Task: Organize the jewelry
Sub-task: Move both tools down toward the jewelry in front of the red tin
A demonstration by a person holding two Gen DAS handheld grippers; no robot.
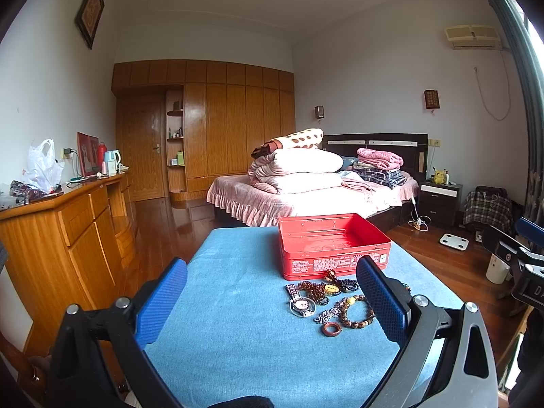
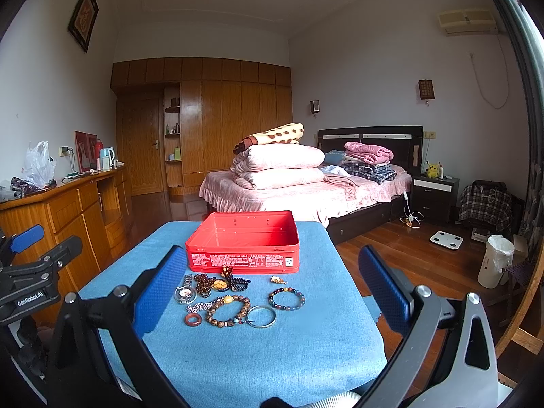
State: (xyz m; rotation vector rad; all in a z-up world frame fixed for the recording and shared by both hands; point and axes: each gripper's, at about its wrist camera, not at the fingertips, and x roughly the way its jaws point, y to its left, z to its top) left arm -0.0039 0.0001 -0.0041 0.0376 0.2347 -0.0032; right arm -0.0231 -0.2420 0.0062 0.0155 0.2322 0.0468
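An open, empty red tin box (image 1: 331,244) (image 2: 244,243) stands on a blue-covered table (image 1: 234,306) (image 2: 272,350). In front of it lie several jewelry pieces: a wristwatch (image 2: 185,292) (image 1: 301,304), a brown bead bracelet (image 2: 227,310) (image 1: 357,311), a silver bangle (image 2: 261,316), a multicolour bead bracelet (image 2: 286,299), a red ring (image 2: 192,319) (image 1: 332,329) and dark bead strands (image 2: 217,280). My left gripper (image 1: 272,299) is open and empty, short of the jewelry. My right gripper (image 2: 268,289) is open and empty, also above the table's near part.
A wooden sideboard (image 1: 68,217) stands to the left of the table. A bed with folded quilts (image 1: 306,176) is behind it. A white bin (image 2: 493,261) and a scale (image 2: 446,239) are on the wooden floor at right.
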